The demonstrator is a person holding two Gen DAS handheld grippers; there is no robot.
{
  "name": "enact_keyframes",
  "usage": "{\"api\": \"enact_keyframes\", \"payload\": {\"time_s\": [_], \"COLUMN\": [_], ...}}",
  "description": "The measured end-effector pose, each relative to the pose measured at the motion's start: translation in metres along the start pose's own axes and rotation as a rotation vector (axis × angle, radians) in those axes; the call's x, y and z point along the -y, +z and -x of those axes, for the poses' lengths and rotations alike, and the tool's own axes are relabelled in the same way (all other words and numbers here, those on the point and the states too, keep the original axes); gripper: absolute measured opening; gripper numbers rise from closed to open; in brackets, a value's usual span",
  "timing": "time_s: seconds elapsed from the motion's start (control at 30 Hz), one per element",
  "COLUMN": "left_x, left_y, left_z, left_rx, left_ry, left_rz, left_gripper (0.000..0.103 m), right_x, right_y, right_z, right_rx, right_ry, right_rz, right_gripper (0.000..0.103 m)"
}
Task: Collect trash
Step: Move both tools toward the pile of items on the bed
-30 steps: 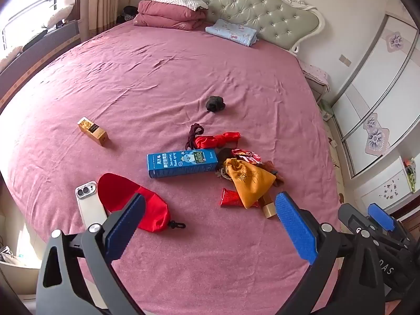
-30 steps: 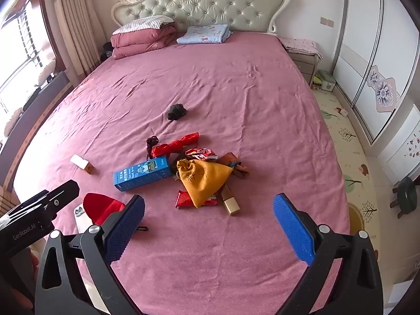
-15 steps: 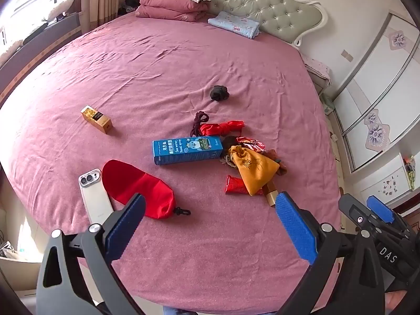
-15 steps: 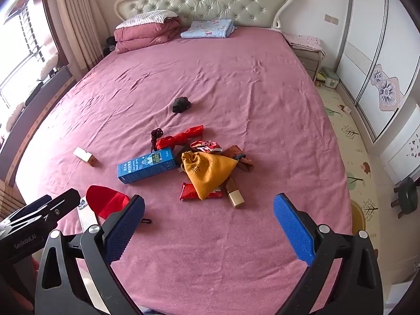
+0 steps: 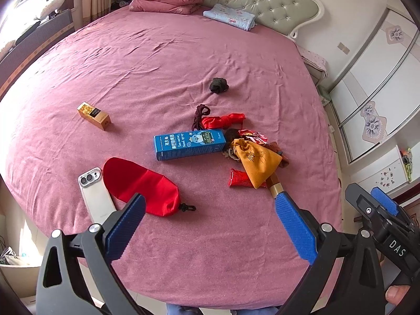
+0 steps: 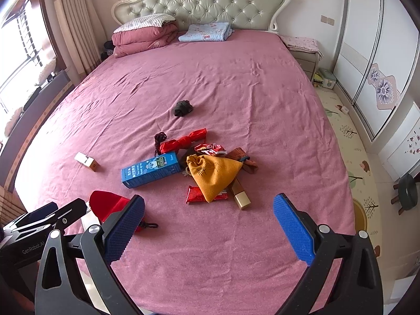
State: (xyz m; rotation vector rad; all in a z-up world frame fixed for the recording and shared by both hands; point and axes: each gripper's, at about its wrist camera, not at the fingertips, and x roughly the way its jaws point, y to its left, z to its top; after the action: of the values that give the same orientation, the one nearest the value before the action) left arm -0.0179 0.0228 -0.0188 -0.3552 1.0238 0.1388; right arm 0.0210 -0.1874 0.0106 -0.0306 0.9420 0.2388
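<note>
Litter lies on the pink bed (image 5: 157, 60): a blue box (image 5: 190, 143) (image 6: 151, 169), a yellow pouch (image 5: 258, 160) (image 6: 214, 174), red wrappers (image 5: 239, 177) (image 6: 194, 195), a red twisted wrapper (image 5: 223, 120), a red pouch (image 5: 141, 187), a gold box (image 5: 93, 115) and a black wad (image 5: 218, 85) (image 6: 183, 107). My left gripper (image 5: 208, 216) is open and empty above the bed's near edge. My right gripper (image 6: 208, 218) is open and empty, to its right, short of the pile.
A white phone (image 5: 94, 194) lies beside the red pouch. Folded quilts (image 6: 144, 36) and a blue blanket (image 6: 204, 31) rest by the headboard. Wardrobe doors (image 6: 378, 52) and a play mat (image 6: 346, 136) are on the right.
Both grippers have drawn back and risen from the bed, so the litter sits farther away and higher in both views. Both stay open.
</note>
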Motion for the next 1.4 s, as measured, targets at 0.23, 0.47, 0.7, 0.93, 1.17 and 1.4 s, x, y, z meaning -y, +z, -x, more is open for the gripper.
{"api": "enact_keyframes", "payload": {"time_s": [0.23, 0.47, 0.7, 0.93, 1.17, 1.4], "left_x": [-0.001, 0.002, 0.015, 0.03, 0.045, 0.056], "left_y": [-0.001, -0.006, -0.013, -0.023, -0.032, -0.038], "left_z": [-0.003, -0.009, -0.008, -0.007, -0.005, -0.001], "left_rx": [-0.026, -0.052, -0.057, -0.053, -0.045, -0.024], "left_ry": [-0.012, -0.02, -0.016, 0.001, 0.039, 0.066], "left_rz": [0.012, 0.055, 0.107, 0.169, 0.21, 0.245], "left_gripper": [0.099, 0.099, 0.099, 0.099, 0.099, 0.099], "right_x": [-0.002, 0.005, 0.017, 0.033, 0.048, 0.064], "right_y": [0.002, 0.002, 0.005, 0.01, 0.011, 0.008], "right_z": [-0.003, -0.004, -0.002, -0.006, -0.009, -0.016], "right_rx": [-0.017, -0.035, -0.032, -0.035, -0.047, -0.052], "right_ry": [0.004, 0.035, 0.083, 0.141, 0.194, 0.232], "right_rz": [0.008, 0.019, 0.083, 0.129, 0.164, 0.179], "right_gripper": [0.094, 0.094, 0.094, 0.094, 0.094, 0.094]}}
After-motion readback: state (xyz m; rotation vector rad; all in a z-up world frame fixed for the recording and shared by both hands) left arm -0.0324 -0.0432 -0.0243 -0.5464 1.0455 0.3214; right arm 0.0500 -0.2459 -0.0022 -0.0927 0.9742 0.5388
